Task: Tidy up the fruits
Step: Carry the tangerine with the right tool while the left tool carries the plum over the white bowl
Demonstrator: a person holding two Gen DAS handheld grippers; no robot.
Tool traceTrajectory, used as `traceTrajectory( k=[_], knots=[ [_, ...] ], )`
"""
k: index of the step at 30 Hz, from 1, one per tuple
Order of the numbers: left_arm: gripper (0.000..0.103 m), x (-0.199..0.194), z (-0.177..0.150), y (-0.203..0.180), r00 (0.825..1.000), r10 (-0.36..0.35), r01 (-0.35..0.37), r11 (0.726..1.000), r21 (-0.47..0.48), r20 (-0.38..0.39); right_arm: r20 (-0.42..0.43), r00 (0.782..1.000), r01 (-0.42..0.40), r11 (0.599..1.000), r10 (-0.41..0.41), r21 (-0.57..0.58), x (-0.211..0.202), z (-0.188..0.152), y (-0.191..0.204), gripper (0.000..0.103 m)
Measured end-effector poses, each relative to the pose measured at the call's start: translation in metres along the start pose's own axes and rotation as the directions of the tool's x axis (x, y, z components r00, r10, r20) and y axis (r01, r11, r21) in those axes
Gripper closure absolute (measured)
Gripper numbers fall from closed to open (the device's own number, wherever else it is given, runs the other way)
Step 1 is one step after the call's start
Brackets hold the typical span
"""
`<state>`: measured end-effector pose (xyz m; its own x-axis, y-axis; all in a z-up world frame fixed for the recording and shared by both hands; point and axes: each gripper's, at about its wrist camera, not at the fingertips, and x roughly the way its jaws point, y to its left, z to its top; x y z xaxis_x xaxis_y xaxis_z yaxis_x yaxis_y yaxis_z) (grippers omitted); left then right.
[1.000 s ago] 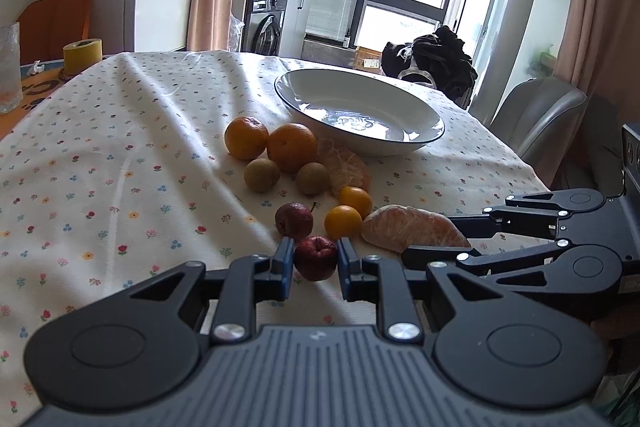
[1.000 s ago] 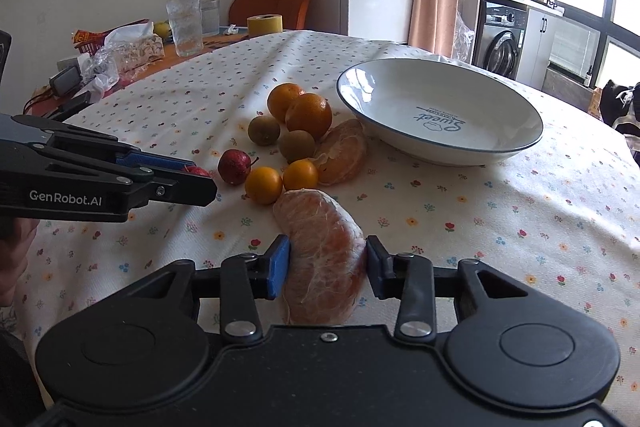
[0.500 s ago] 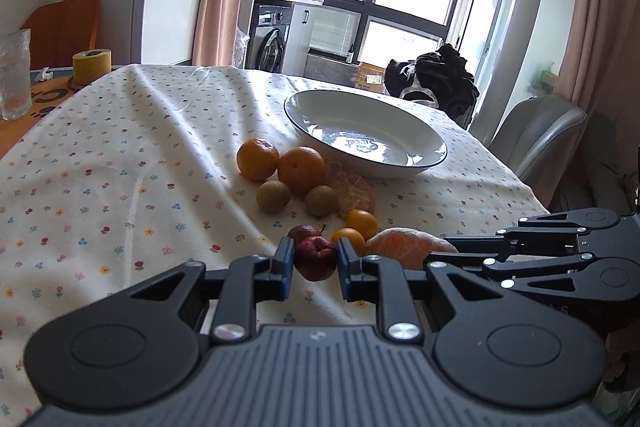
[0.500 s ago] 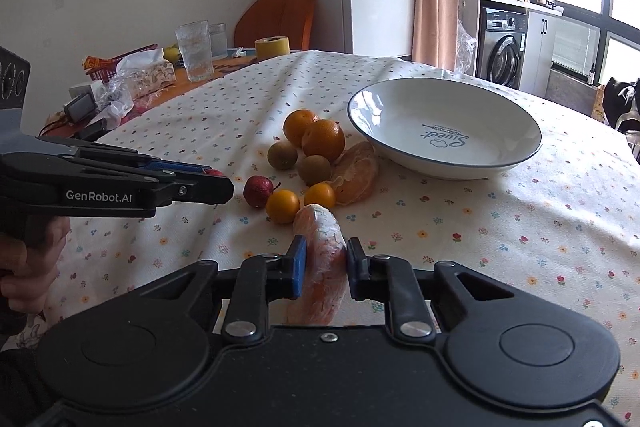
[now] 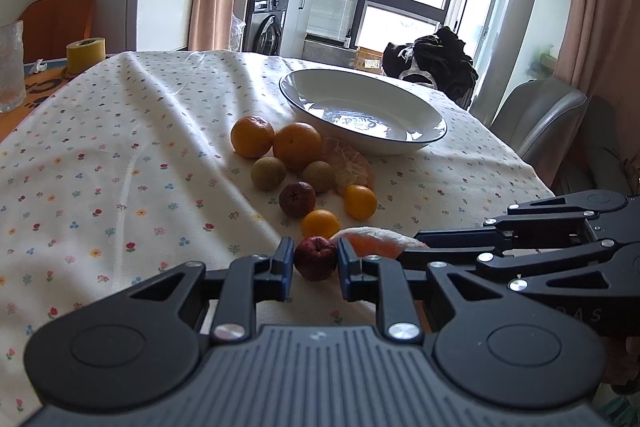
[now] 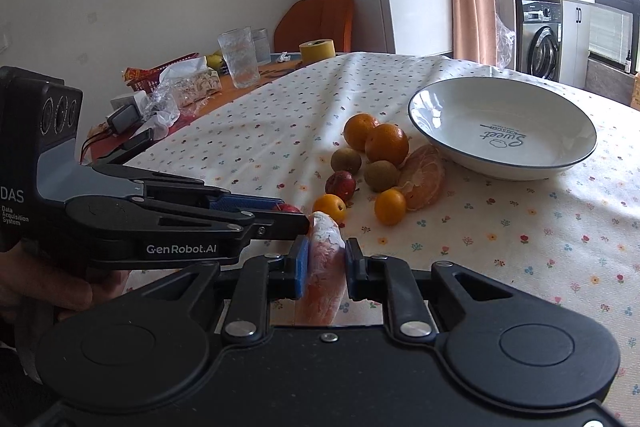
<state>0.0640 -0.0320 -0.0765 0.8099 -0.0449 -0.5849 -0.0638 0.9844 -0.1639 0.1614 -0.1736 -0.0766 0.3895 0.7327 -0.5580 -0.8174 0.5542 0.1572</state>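
Note:
My left gripper (image 5: 315, 261) is shut on a small dark red fruit (image 5: 315, 257), held above the tablecloth. My right gripper (image 6: 326, 265) is shut on a peeled orange half (image 6: 324, 267), which also shows beside the red fruit in the left wrist view (image 5: 374, 242). The two grippers are close together, the left gripper (image 6: 280, 217) crossing in from the left. Ahead on the cloth lie two oranges (image 5: 297, 145), two brownish green fruits (image 5: 268, 173), another red fruit (image 5: 297, 199), two small kumquats (image 5: 360, 201) and a second peeled orange piece (image 5: 348, 167). The white bowl (image 6: 460, 95) behind them holds nothing.
The flowered tablecloth (image 5: 120, 155) covers the table. At the far left stand a glass (image 6: 239, 57), a yellow tape roll (image 6: 317, 51), snack bags and a charger (image 6: 124, 115). A grey chair (image 5: 540, 115) and an orange chair (image 6: 316, 21) flank the table.
Both grippers have risen and pulled back from the fruit pile, each carrying its fruit. The right gripper closed tighter on the peeled orange half, which now stands on edge.

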Motion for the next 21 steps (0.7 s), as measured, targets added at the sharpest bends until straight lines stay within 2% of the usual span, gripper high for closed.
traceTrajectory(
  k=[11, 21],
  knots=[
    [0.082, 0.004, -0.005, 0.002, 1.000, 0.002, -0.002, 1.000, -0.002, -0.015, 0.011, 1.000, -0.024, 0.997, 0.023, 0.071, 0.004, -0.001, -0.009, 0.086],
    [0.082, -0.005, 0.009, -0.002, 1.000, -0.004, 0.004, 1.000, 0.004, 0.020, 0.067, 0.997, 0.047, 0.999, -0.048, 0.019, -0.016, 0.017, -0.008, 0.087]
  ],
)
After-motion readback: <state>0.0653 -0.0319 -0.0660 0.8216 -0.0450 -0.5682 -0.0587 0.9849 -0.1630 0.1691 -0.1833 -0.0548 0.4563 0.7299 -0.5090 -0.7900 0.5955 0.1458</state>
